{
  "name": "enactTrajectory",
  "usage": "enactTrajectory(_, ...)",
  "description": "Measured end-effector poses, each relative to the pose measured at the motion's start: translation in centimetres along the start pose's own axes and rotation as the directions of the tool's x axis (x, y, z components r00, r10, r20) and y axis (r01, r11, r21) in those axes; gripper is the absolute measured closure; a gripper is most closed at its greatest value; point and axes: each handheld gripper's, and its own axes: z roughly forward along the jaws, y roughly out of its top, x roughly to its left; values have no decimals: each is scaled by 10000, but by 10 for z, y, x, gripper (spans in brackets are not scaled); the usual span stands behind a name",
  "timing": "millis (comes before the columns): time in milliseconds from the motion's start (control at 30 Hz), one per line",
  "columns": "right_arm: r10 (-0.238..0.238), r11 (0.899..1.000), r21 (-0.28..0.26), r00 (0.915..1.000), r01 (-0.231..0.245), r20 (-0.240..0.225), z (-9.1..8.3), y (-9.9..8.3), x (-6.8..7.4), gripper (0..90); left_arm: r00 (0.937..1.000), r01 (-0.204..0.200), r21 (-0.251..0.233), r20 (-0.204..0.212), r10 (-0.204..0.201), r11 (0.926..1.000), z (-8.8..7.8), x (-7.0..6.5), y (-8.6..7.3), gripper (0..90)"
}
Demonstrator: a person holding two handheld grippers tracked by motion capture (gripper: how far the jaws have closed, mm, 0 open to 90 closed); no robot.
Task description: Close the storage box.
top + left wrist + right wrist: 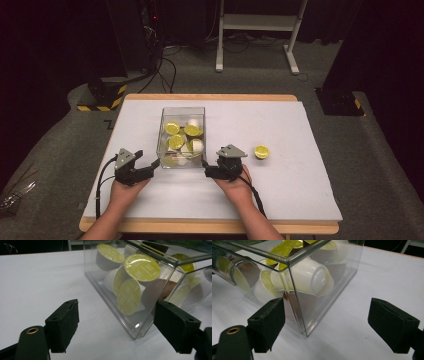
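Black jaws frame the near corners of the clear box (181,136), one gripper at each. It sits on the white table (300,200) toward the near edge, holding a loose heap of pods (140,267), white cups with yellow-green foil lids. One more pod (261,151) lies alone on the table, right of the box and well apart from it. The left gripper (115,325) stands spread, the box's corner between its pads but not pinched. The right gripper (332,325) is spread too, straddling the other corner without pressing. Most pods look already boxed; my guess is that the stray one remains, unless the box itself is about to be shifted.
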Motion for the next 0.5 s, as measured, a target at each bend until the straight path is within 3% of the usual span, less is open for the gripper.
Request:
enactTrajectory(167, -20, 10000, -15, 10000, 20, 23, -1, 0, 1, 157, 10000, -41, -5, 71, 41, 10000, -7, 0, -3, 211)
enactTrajectory(267, -23, 10000, -47, 10000, 23, 31, -2, 1, 1, 159, 9993, -154, -91, 329, 156, 9998, -10, -3, -3, 211)
enactTrajectory(400, -29, 10000, -51, 10000, 29, -29, 0, 2, 1, 158, 9981, -387, -69, 468, 390, 9992, -2, -13, 2, 212)
enactTrajectory(500, -6, 10000, -30, 10000, 6, -67, 1, 3, 3, 156, 9993, -175, -86, 330, 178, 9998, 4, -14, 4, 229)
